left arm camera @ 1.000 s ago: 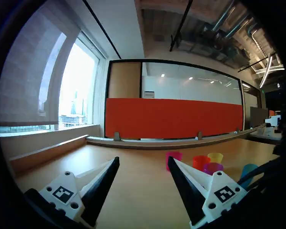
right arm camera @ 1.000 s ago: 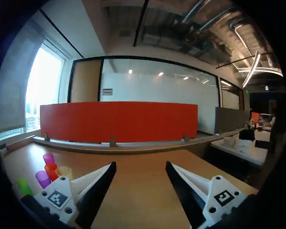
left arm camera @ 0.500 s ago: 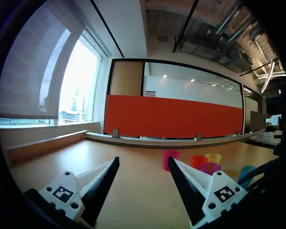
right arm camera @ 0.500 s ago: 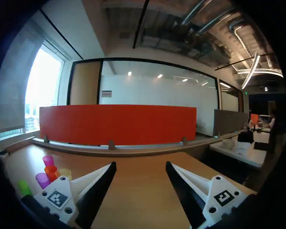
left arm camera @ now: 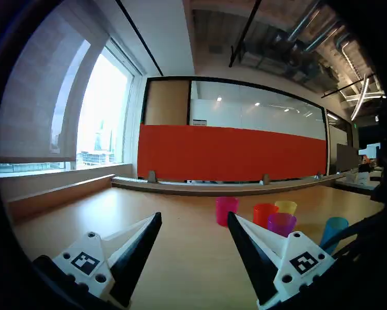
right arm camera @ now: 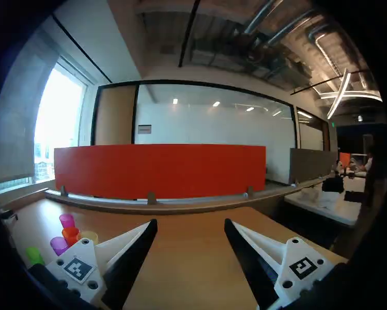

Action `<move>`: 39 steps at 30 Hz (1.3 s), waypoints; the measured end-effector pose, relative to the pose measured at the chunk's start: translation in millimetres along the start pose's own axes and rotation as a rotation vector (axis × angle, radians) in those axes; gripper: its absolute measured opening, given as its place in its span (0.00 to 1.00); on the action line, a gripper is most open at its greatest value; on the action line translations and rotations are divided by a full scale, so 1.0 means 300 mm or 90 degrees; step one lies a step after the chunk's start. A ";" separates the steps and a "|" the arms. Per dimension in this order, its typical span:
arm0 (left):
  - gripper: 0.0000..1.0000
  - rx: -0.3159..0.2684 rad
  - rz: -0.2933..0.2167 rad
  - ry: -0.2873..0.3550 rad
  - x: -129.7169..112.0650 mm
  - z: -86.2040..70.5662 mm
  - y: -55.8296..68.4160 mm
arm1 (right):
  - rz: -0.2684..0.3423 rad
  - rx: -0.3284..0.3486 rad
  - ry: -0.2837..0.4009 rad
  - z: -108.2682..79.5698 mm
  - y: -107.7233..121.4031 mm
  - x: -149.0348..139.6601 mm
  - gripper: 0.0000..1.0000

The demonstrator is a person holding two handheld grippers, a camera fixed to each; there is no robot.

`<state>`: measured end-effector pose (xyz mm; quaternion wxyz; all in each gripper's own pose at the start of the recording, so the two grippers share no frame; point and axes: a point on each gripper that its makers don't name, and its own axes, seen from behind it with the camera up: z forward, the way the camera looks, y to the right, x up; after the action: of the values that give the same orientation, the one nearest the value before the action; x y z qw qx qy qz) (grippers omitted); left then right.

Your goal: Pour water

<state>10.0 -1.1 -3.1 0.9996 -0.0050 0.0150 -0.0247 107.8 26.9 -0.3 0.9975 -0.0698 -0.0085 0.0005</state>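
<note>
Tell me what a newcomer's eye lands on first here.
The long orange-red partition across the far edge of the wooden desk dominates. Next comes a cluster of coloured cups standing on the desk just beyond the open left gripper. A bright window glows at the left of the left gripper view.

Cups partly covered, far desk unclear

In the left gripper view, a finger [left arm camera: 250, 253] of the left gripper [left arm camera: 193, 214] covers the lower part of the purple cup [left arm camera: 282, 221] and the foot of the orange cup [left arm camera: 264, 212]. The base of the blue cup [left arm camera: 335, 226] sits behind a dark cable [left arm camera: 356, 227]. Whether any cup holds water cannot be told. In the right gripper view, the right gripper [right arm camera: 189, 221] hides the base of the yellow cup [right arm camera: 89, 236]. The dark object [right arm camera: 334, 182] on the far desk [right arm camera: 322, 204] and the person [right arm camera: 370, 164] beside it are too small to make out.
</note>
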 end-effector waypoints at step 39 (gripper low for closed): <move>0.94 -0.006 0.031 -0.019 -0.032 0.009 0.023 | -0.018 0.024 0.034 -0.034 0.024 -0.056 1.00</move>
<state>0.8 6.4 -0.3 1.0000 -0.0099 0.0001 0.0000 91.3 32.6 -11.6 0.9984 -0.0512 0.0176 -0.0152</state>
